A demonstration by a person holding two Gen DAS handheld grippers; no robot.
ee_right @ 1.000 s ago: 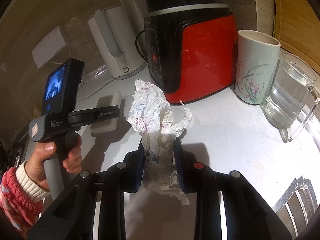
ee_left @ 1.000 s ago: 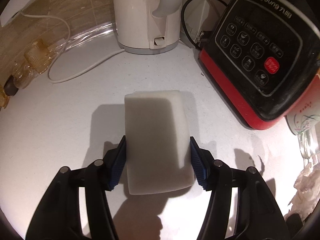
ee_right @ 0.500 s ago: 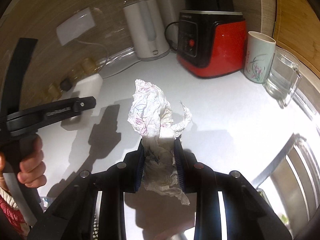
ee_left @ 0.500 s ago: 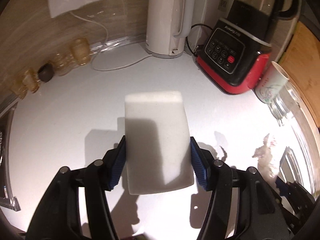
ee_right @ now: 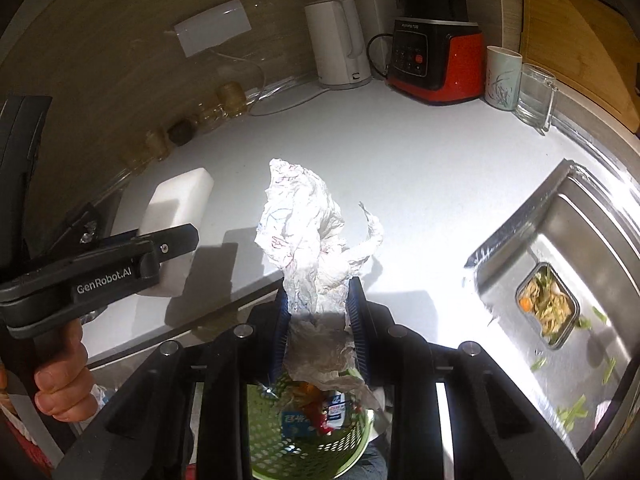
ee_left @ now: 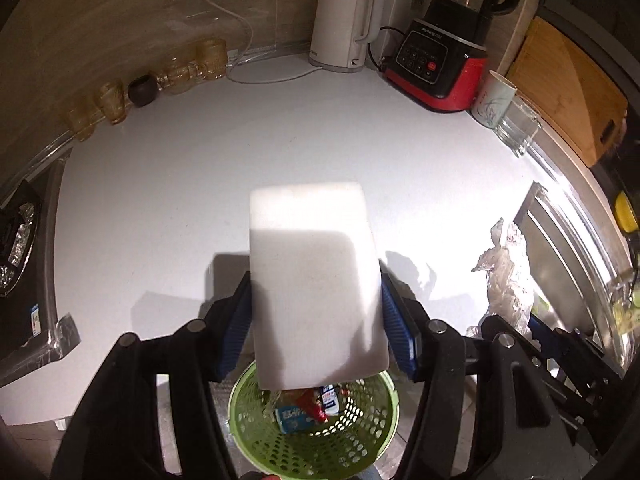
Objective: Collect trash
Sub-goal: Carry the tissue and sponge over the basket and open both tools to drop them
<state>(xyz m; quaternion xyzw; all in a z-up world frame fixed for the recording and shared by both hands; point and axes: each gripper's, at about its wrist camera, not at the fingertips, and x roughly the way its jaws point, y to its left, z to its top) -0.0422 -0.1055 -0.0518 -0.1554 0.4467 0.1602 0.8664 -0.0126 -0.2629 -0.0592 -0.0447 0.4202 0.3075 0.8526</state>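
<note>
Now: your right gripper [ee_right: 318, 320] clamps crumpled tissue [ee_right: 308, 236] directly above green trash basket [ee_right: 276, 452]. Your left gripper [ee_left: 316, 328] squeezes white sponge block [ee_left: 314, 280] over same basket [ee_left: 360, 440], wrappers [ee_left: 308, 408] inside. Beyond: white counter [ee_left: 160, 184], kettle [ee_left: 344, 24], blender [ee_left: 444, 60], sink [ee_right: 568, 248].

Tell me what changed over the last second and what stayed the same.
Both hand-held grippers pulled back from the appliances at the rear of the white countertop to its front edge, bringing the green perforated plastic basket into view below them. Unchanged: the left hand-held gripper stays clamped on the white rectangular sponge block, the right hand-held gripper on the crumpled white paper wrapper. Nothing released.
</note>
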